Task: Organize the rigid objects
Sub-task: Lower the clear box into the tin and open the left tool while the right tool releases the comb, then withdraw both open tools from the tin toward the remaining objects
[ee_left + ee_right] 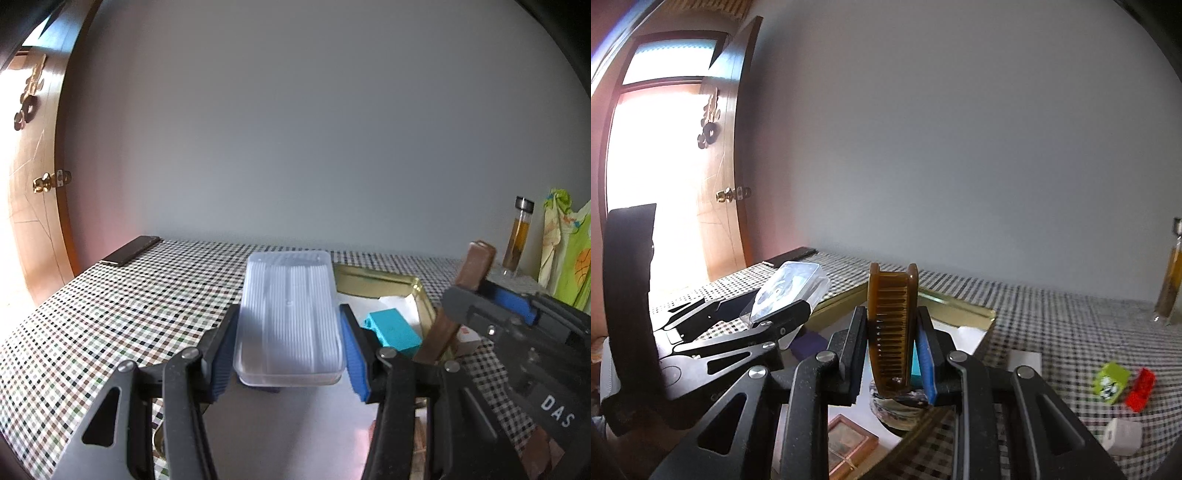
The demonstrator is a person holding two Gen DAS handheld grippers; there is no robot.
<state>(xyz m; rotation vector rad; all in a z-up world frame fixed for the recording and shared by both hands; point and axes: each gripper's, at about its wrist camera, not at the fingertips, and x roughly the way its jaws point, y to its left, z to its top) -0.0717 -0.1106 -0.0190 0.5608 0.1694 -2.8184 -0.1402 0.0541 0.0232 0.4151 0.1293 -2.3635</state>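
My left gripper (288, 325) is shut on a clear ribbed plastic box (290, 314) and holds it above the gold metal tray (373, 280). It also shows in the right wrist view (790, 288). My right gripper (892, 332) is shut on a brown comb (892, 317), held upright over the tray (945, 306). In the left wrist view the comb (458, 295) stands at the right. A teal block (393, 332) and a white card (400, 304) lie in the tray.
A checked cloth (129, 314) covers the table. A dark phone (129, 251) lies at its far left corner. A glass bottle (519, 240) stands at the far right. A green block (1112, 380), a red brick (1141, 387) and a white cube (1123, 435) lie right of the tray.
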